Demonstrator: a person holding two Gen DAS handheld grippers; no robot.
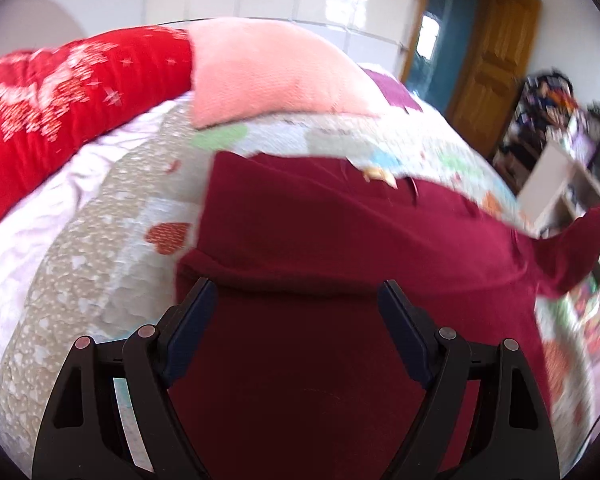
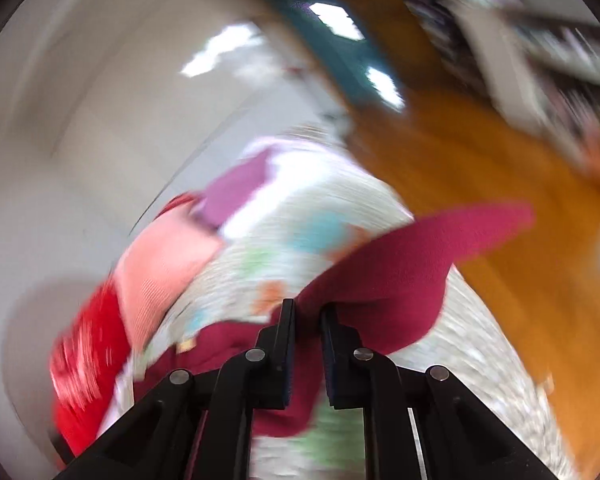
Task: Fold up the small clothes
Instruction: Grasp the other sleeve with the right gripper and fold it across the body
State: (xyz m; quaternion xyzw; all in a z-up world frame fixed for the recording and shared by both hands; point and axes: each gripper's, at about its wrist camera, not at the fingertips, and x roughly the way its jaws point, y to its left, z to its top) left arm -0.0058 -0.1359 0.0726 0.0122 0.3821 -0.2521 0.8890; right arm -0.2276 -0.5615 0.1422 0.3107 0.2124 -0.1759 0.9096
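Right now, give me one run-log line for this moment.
step: folding | left tool: open over maroon garment | right tool: shut on garment corner, lifted | surface: quilt | right view: blurred

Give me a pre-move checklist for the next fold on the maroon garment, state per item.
1. Right gripper has cloth: ok, nearly closed fingers pinch a lifted corner of the maroon garment.
2. Left gripper free: ok, jaws wide open over the garment, gripping nothing.
3. Garment body flat on the quilt: cannot tell, a ridge bunches just ahead of the left fingers.
4. Landing area free: ok, the pink cushion and red pillow lie beyond the garment.
5. Right view sharp enough to aim: not ok, heavy motion blur.
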